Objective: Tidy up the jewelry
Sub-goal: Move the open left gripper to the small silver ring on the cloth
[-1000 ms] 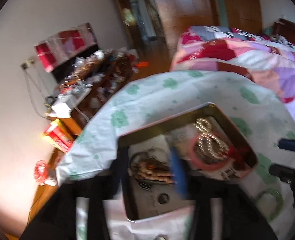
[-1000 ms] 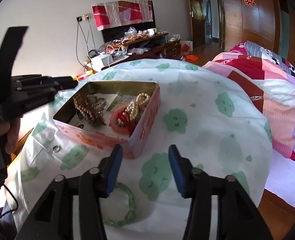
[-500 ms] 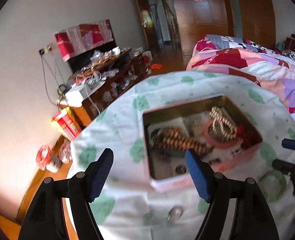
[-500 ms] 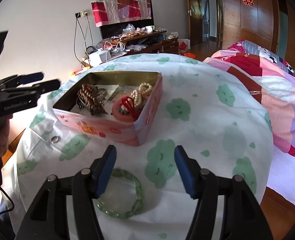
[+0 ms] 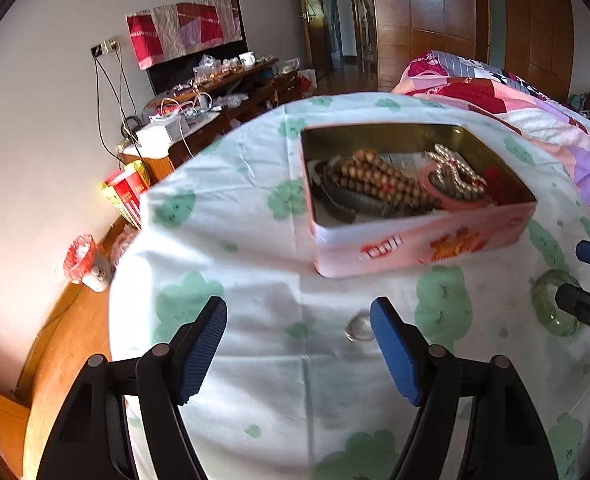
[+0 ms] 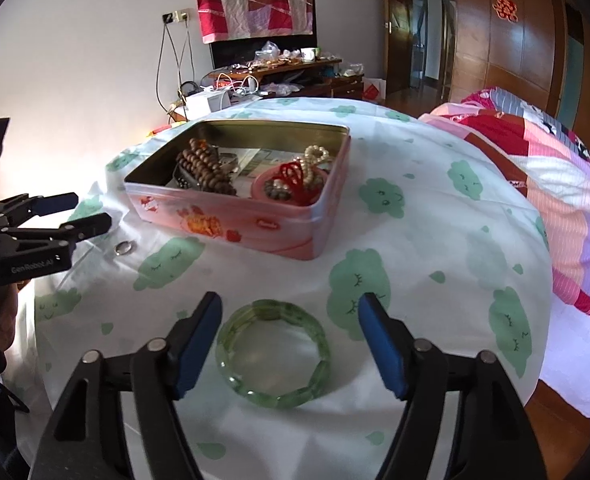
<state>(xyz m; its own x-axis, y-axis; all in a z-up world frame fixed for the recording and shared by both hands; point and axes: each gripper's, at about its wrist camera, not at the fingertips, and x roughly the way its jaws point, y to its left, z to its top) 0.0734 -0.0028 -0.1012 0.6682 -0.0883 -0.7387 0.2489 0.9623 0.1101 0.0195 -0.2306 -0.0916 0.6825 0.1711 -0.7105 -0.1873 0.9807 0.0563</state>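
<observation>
A pink tin box (image 5: 423, 242) (image 6: 255, 228) stands open on the round table. It holds a brown bead bracelet (image 5: 383, 178) (image 6: 207, 168), a pearl strand (image 5: 455, 176) (image 6: 315, 158) and a pink bangle (image 6: 291, 188). A green jade bangle (image 6: 273, 354) (image 5: 551, 308) lies on the cloth between the fingers of my open right gripper (image 6: 289, 320). A small silver ring (image 5: 359, 326) (image 6: 123, 247) lies just ahead of my open left gripper (image 5: 299, 320), close to its right finger. Both grippers are empty.
The table carries a white cloth with green cloud prints (image 6: 435, 264). A bed with a patchwork quilt (image 6: 555, 168) is on the right. A cluttered wooden cabinet (image 5: 215, 108) stands by the wall. The table edge drops off at the left (image 5: 131, 264).
My left gripper has pulled back out of the tin and lowered toward the ring. My right gripper has moved forward and opened wider, so the green bangle now lies between its fingers.
</observation>
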